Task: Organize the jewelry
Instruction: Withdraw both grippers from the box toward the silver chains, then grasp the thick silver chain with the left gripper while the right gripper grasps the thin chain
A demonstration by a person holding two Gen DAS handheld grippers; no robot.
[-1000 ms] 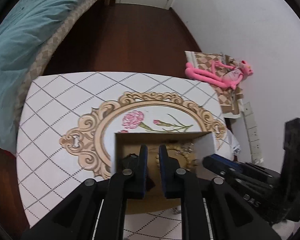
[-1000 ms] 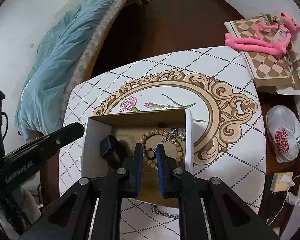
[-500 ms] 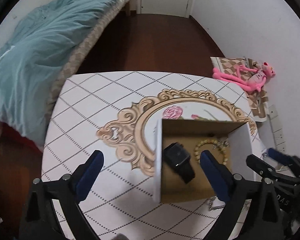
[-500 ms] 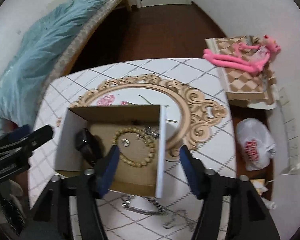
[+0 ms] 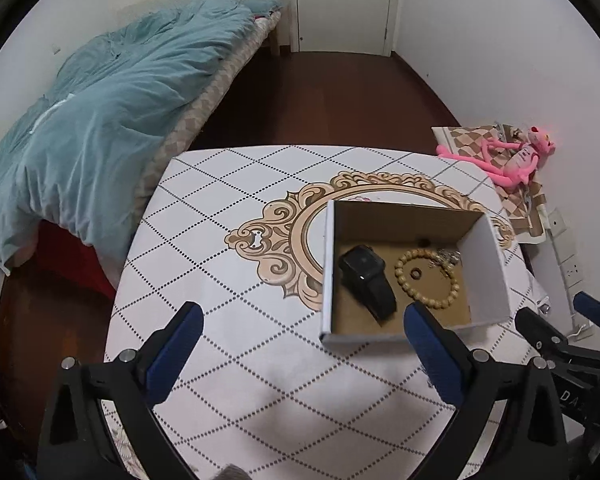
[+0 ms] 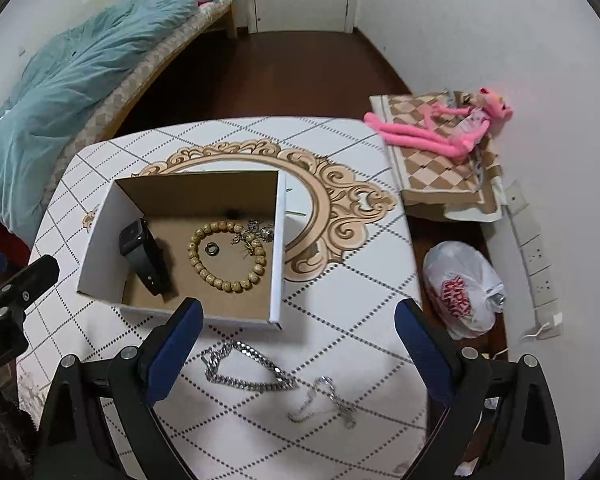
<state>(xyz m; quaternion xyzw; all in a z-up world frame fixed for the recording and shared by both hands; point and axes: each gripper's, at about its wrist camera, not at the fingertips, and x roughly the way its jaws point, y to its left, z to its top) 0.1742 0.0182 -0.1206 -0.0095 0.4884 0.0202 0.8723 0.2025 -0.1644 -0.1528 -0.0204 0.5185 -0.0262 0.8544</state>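
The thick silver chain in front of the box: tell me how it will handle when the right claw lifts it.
The thick silver chain lies in a loose, kinked loop, so it will probably hang limp and swing. Its chunky metal links suggest it is fairly heavy for its size. Smooth links may slip through the open right claw unless pinched squarely.

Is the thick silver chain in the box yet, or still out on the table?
Out. The thick silver chain lies on the tablecloth just in front of the box, between the open right gripper's fingers.
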